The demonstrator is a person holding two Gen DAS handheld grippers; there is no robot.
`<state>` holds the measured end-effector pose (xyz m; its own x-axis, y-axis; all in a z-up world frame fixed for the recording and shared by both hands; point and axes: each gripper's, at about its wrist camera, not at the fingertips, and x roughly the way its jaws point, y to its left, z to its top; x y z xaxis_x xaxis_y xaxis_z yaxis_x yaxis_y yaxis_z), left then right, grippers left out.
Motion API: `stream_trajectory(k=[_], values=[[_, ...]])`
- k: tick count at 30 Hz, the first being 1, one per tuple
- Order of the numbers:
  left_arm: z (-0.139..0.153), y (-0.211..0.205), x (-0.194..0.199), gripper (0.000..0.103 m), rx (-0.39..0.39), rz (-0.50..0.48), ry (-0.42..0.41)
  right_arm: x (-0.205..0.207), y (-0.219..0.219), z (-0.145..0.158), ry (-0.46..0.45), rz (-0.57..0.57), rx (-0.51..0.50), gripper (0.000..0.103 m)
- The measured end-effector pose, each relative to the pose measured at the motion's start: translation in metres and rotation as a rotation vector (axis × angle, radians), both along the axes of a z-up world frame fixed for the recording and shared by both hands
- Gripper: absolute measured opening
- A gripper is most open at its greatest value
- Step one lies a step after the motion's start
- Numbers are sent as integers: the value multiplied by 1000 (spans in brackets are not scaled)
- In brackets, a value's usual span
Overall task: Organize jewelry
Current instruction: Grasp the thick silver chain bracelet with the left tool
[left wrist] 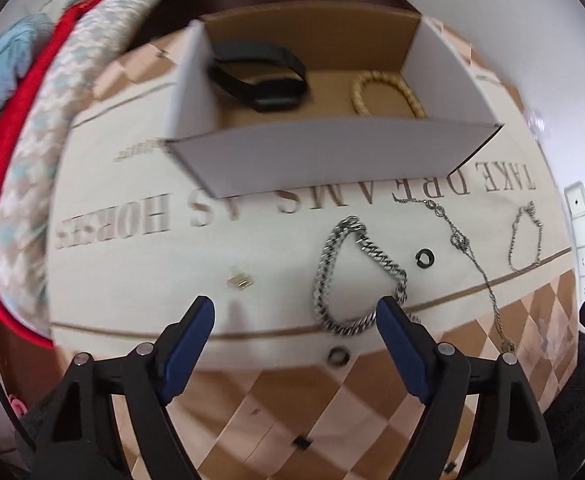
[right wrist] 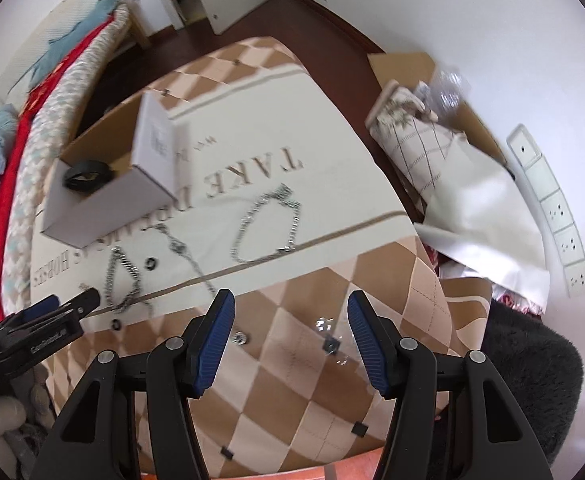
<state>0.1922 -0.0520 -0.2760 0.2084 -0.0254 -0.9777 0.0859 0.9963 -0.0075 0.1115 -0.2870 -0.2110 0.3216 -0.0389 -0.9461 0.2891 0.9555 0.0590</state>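
Observation:
A white cardboard box point(left wrist: 324, 156) stands on the patterned tablecloth point(left wrist: 104, 272); inside lie a black band point(left wrist: 260, 76) and a gold bracelet point(left wrist: 388, 92). In front of it lie a thick silver chain point(left wrist: 344, 272), a thin necklace point(left wrist: 468, 256), a thin bracelet point(left wrist: 526, 240), a black ring point(left wrist: 424, 258), a dark ring point(left wrist: 338, 356) and a gold clasp point(left wrist: 239, 282). My left gripper point(left wrist: 294, 316) is open and empty just above the thick chain. My right gripper point(right wrist: 290, 312) is open and empty over the cloth's checkered edge, near a small silver piece point(right wrist: 239, 337) and a clear wrapper point(right wrist: 330, 340).
A bed with red and blue bedding point(right wrist: 20, 120) runs along the left. A cardboard box with cloth and plastic point(right wrist: 424, 120) stands at the right by a wall socket strip point(right wrist: 548, 208). A dark furry seat point(right wrist: 532, 380) is at the lower right.

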Motion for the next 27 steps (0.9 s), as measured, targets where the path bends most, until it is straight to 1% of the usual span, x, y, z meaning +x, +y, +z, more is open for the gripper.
stream_trajectory(k=[2,3,4,5,6,7,8,9,10,14,18,21,24,27], values=[[-9,-7,5,80,7,-15,16,5,-7,-7,10,-15,4,61],[-11,-9,6,70,8,-22,21,8,-9,-10,14,-15,6,61],[-14,-12,8,65,7,-30,29,11,-11,-11,16,-16,6,61],[-13,-13,8,62,-7,-36,19,15,-12,-12,18,-16,4,61],[-13,-15,8,56,-11,-46,14,18,-12,-14,21,-12,4,61],[-11,-18,8,42,-11,-63,4,23,-11,-16,24,-5,9,61],[-10,-21,7,31,-13,-81,-6,26,-10,-17,25,-1,9,61],[-8,-23,6,9,-9,-97,-13,28,-8,-18,27,6,9,61],[-8,-26,6,6,-7,-114,-7,31,-5,-19,29,16,14,61],[-7,-21,1,6,-6,-124,5,35,8,-18,28,53,30,61],[-6,0,-7,5,-11,-80,18,27,21,-19,44,95,36,61],[-7,26,-15,5,-17,-47,23,18,29,-27,67,113,43,61],[-1,39,-26,5,-15,-28,13,9,35,-38,92,123,53,61],[7,48,-37,5,-19,-18,-2,3,44,-51,116,149,36,61]])
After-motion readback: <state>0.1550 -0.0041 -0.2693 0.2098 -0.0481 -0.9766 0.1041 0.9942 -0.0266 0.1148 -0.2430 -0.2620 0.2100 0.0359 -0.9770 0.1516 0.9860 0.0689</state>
